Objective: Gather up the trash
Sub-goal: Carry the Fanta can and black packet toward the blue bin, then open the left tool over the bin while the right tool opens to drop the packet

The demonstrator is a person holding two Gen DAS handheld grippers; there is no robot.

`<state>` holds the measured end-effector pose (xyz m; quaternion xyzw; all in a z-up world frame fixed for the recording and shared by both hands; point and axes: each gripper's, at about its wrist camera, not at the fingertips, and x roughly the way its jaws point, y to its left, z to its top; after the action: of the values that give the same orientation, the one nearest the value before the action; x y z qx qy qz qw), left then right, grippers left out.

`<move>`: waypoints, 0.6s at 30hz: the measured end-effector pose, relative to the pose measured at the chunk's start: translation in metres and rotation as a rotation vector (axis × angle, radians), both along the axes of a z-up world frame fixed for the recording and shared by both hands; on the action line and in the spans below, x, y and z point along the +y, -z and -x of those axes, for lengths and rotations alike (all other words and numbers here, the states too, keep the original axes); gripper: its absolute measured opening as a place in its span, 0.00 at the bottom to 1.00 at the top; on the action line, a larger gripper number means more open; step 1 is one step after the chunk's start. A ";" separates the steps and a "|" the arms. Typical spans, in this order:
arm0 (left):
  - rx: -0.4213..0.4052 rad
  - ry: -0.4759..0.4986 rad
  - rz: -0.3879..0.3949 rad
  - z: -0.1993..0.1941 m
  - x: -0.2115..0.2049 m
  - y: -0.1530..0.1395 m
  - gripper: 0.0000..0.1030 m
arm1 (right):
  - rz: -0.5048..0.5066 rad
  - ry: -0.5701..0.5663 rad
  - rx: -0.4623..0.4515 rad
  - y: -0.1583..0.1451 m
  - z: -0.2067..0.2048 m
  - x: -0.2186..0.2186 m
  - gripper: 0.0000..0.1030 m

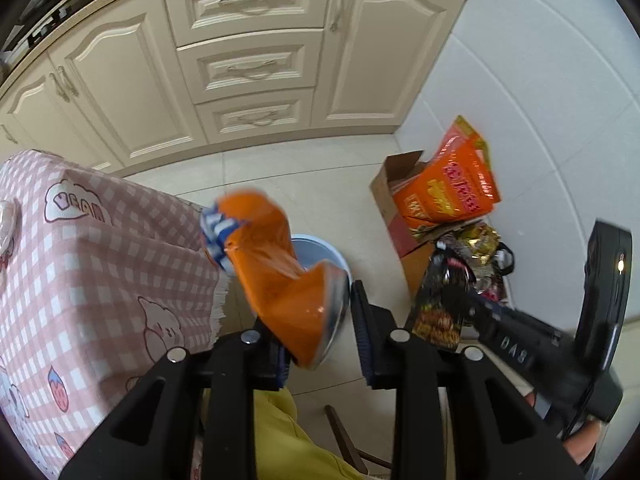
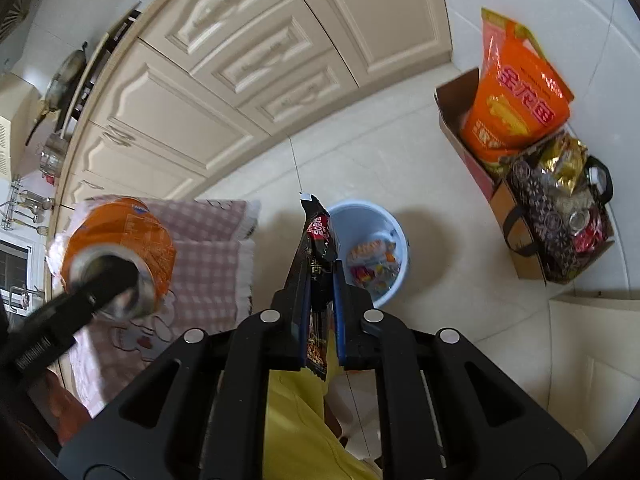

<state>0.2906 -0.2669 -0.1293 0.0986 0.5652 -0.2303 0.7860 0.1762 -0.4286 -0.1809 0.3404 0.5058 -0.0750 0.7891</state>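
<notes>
Trash hangs from both tools above a pale blue bin (image 2: 394, 236) standing on the tiled floor (image 2: 440, 208). In the left wrist view, the left hand-held gripper (image 1: 318, 320) has a crushed orange can (image 1: 276, 276) between its fingers; the left pad touches the can's side, while a gap shows between the can's rim and the right pad at 3 o'clock, so I cannot tell whether the can is truly clamped. The can tilts up toward 11 o'clock, and the bin's rim peeks out behind it. In the right wrist view, the right hand-held gripper (image 2: 322, 312) is closed tight on a dark snack wrapper (image 2: 318, 240), which stands upright between the pads and pokes out toward 12 o'clock, just beside the bin's left rim. Colourful wrappers (image 2: 374, 264) already lie inside the bin. A surface under a pink checked cloth (image 1: 100, 264) sits at 9 o'clock of the left view. Toward 2 o'clock, by the white wall, a cardboard box (image 2: 454, 108) holds a large orange bag (image 2: 516, 108), with a patterned dark bag (image 2: 540, 216) next to it. Cream cabinets (image 1: 248, 60) run across 12 o'clock.
</notes>
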 end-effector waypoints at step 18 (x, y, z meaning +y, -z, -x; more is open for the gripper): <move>-0.056 -0.135 0.002 -0.009 0.067 -0.023 0.50 | 0.031 -0.088 -0.048 -0.023 -0.050 0.039 0.70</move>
<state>0.2999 -0.1995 -0.1062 0.0659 0.5481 -0.1744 0.8154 0.2262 -0.3893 -0.1574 0.3073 0.5001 -0.0400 0.8086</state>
